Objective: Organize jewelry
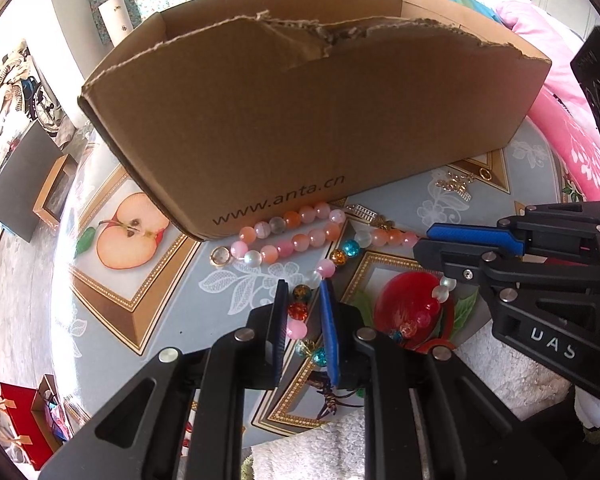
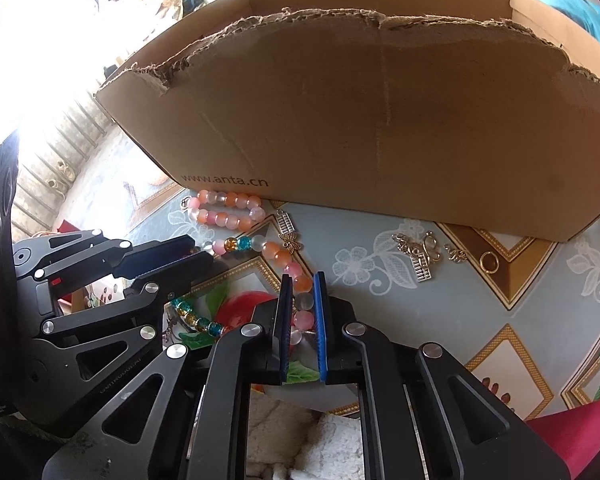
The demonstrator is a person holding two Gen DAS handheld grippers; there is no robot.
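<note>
Bead strand [image 2: 236, 216] nearest; cardboard box [image 2: 380, 120] behind; charms [image 2: 418, 254] right.

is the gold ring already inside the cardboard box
No, the gold ring lies on the patterned tablecloth in front of the cardboard box, beside the metal charms.

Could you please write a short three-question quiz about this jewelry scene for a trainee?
1. What does the left gripper clamp?
2. True or false: the bead strand already lies inside the cardboard box.
3. The metal charms lie: A) on the table, B) in the box, C) in the right gripper.

Key: 1. The strand's multicoloured part. 2. False; it lies on the table before the box. 3. A.
</note>
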